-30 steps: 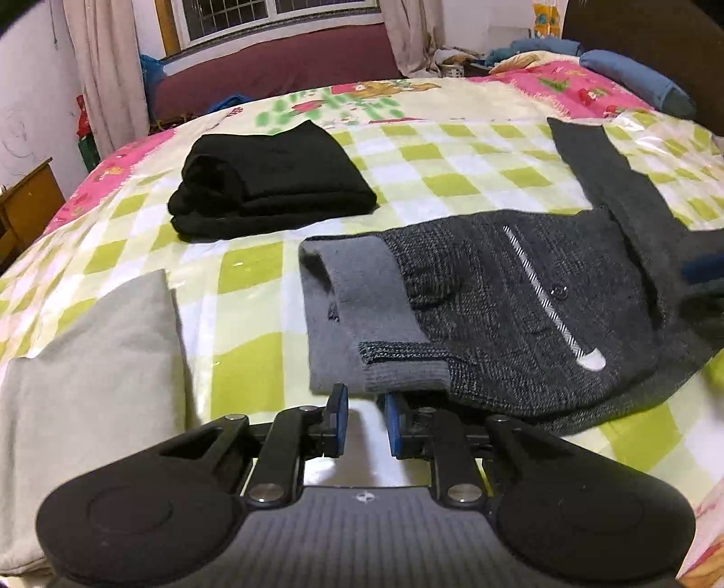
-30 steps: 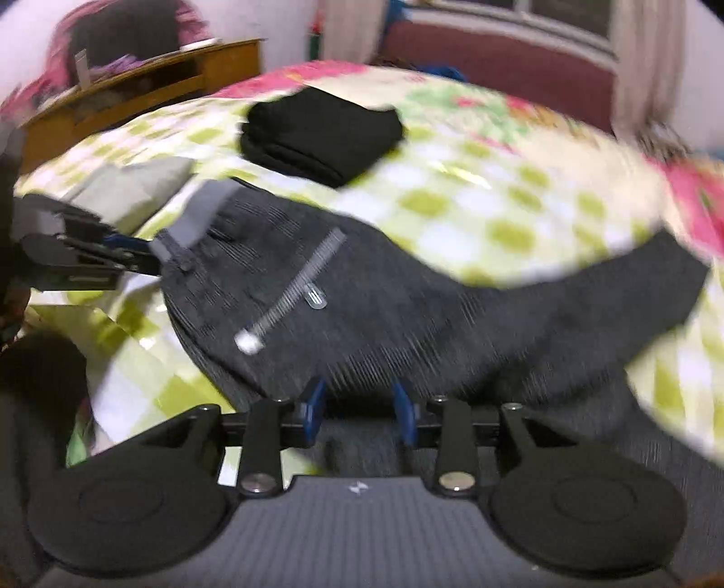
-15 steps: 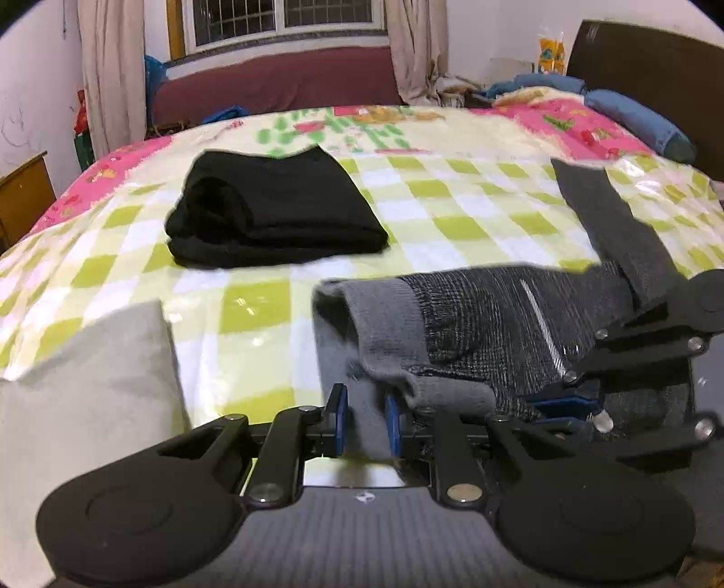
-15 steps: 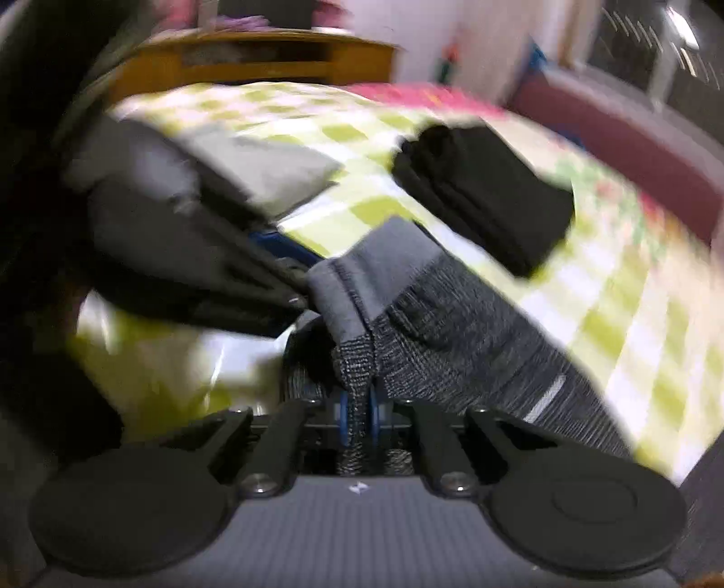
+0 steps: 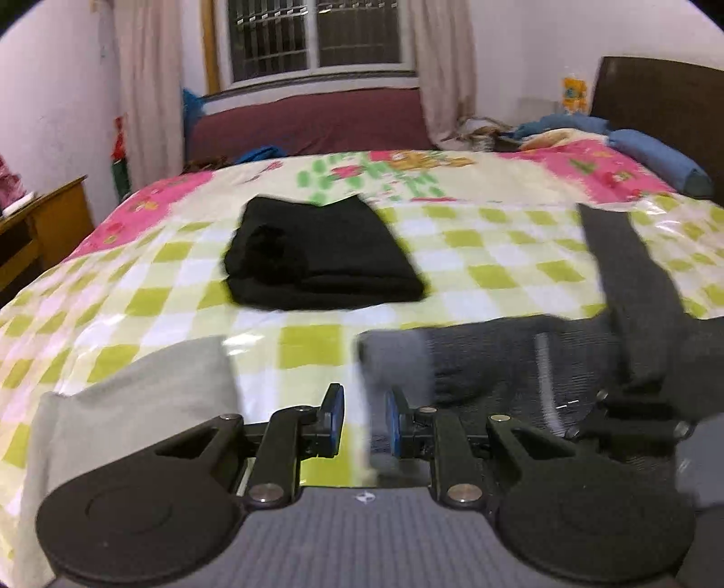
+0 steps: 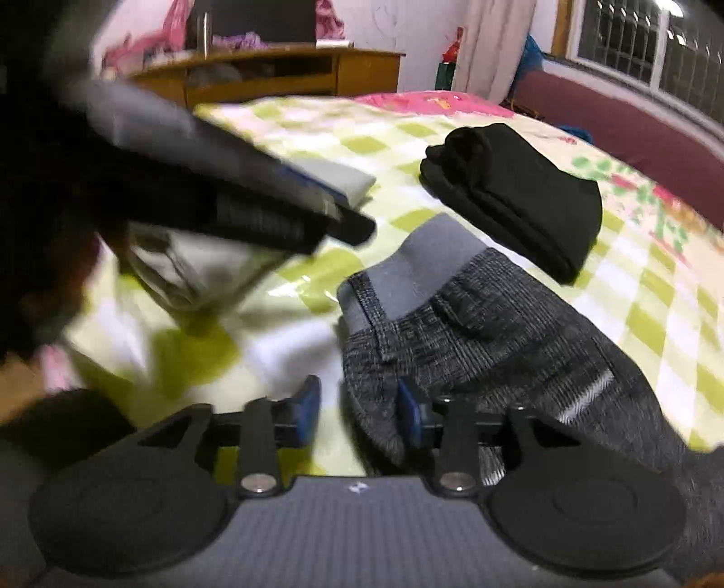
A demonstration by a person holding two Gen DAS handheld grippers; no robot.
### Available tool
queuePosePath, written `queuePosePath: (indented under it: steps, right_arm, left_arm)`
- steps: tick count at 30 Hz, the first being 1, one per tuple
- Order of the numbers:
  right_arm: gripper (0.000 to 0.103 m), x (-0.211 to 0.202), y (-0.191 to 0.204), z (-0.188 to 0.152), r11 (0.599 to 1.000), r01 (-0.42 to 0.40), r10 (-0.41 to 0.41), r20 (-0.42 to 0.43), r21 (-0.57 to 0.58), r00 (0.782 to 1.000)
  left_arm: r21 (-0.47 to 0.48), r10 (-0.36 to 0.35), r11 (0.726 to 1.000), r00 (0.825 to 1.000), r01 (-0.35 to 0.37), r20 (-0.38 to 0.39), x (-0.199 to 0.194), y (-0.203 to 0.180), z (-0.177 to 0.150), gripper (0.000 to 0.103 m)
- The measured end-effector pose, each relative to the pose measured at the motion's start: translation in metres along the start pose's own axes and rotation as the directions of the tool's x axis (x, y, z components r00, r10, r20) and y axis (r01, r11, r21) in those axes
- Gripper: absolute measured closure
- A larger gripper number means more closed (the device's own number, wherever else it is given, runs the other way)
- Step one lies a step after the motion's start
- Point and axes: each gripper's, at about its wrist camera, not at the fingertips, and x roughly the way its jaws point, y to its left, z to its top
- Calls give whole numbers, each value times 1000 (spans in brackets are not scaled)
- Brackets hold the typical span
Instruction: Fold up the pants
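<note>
the dark grey pants point(image 6: 488, 325) lie on the bed point(image 5: 316, 357), over its green-and-white checked cover, with the lighter grey waistband point(image 6: 425, 267) at the near left end and a pale stripe point(image 6: 583, 398) running along the leg. in the left wrist view the pants point(image 5: 507, 362) spread to the right of centre, blurred, and one dark leg point(image 5: 629, 280) runs away toward the far side of the bed. the left hand-held gripper point(image 5: 364, 423) has its blue-padded jaws apart, with nothing between them; the waistband edge sits just ahead of and slightly right of the gap. the right hand-held gripper point(image 6: 359, 411) is also open, its right pad touching or just beside the folded edge of the pants and its left pad over bare bedcover. in the right wrist view the left hand-held gripper point(image 6: 344, 217) shows as a blurred dark shape reaching in from the upper left, above the cover. a folded black garment point(image 5: 321, 258) lies farther up the bed, well apart from the pants, and a folded pale grey garment point(image 5: 135, 398) lies to the left, near the left hand-held gripper. a wooden cabinet point(image 6: 280, 72) stands beyond the bed, and a barred window point(image 5: 312, 36) with curtains is on the far wall.
</note>
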Motion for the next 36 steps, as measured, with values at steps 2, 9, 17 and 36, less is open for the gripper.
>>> queuePosePath:
  steps: [2, 9, 17, 36]
  right_arm:
    - [61, -25, -21, -6, 997, 27, -28, 13, 72, 1000]
    - [49, -72, -165, -15, 870, 376, -364, -100, 320, 926]
    - [41, -9, -370, -11, 540, 597, -484, -361, 593, 797]
    - [95, -169, -400, -73, 356, 391, -558, -143, 849, 818]
  left_arm:
    - [-6, -40, 999, 999, 40, 6, 2, -9, 3, 68]
    - [67, -216, 973, 974, 220, -66, 35, -80, 11, 67]
    - [145, -322, 930, 939, 338, -123, 89, -163, 28, 62]
    - [298, -278, 905, 953, 302, -123, 76, -208, 33, 64]
